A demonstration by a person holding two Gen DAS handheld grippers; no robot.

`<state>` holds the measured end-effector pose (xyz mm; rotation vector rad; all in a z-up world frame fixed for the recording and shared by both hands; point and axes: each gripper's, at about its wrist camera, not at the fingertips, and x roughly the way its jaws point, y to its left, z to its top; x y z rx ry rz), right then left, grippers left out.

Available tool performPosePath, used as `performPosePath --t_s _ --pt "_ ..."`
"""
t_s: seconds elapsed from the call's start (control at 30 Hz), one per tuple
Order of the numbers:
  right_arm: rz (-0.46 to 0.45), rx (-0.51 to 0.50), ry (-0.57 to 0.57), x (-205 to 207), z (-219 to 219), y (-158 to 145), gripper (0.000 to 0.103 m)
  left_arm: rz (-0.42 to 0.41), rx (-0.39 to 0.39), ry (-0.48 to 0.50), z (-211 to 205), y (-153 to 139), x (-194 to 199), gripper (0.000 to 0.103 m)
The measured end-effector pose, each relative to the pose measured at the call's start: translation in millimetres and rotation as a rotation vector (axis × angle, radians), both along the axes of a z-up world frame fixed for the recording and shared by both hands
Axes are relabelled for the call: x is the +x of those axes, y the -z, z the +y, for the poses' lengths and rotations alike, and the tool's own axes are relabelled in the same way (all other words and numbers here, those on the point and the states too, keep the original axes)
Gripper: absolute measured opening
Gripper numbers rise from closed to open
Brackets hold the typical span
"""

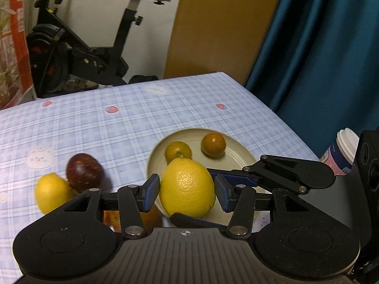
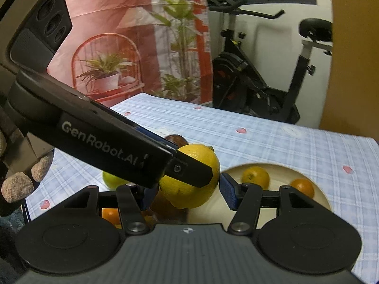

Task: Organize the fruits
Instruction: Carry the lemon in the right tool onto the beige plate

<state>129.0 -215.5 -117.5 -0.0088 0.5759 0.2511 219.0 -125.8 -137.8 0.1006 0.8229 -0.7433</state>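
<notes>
- The large lemon [image 1: 187,189] sits between the blue pads of the left tongs [image 1: 187,190], over the near rim of the cream plate [image 1: 239,163] on the checked bench [image 1: 118,123]; both pads look pressed against its sides, so I judge it held
- The right tongs [image 2: 187,190] frame the same lemon [image 2: 196,179] in their own view; the far pad stands apart from the peel and the near one is hidden behind the left tongs, so I cannot tell whether they hold it
- Two small oranges [image 1: 213,144] already lie on the plate; a second lemon [image 1: 52,193] and a dark red fruit [image 1: 84,171] touch each other on the bench beside it
- The lemon looks firm, fairly heavy and round, with pebbled peel that should give fair friction; likely to roll if set down near the rim
- Best grip is across its widest middle, pads level, with moderate squeeze so the peel is not bruised
</notes>
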Motion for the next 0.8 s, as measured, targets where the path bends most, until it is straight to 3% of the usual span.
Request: performPosePath --t_s 0.4,0.8 --pt "0.051 0.060 0.074 -3.5 -31.0 22.3 0.059 0.056 0.046 0.057 -33.8 26.1 11.2 0.054" --pt "0.101 0.100 0.086 18.3 -39.2 39.7 0.059 0.063 0.075 0.022 -41.4 42.4 31.0 0.054"
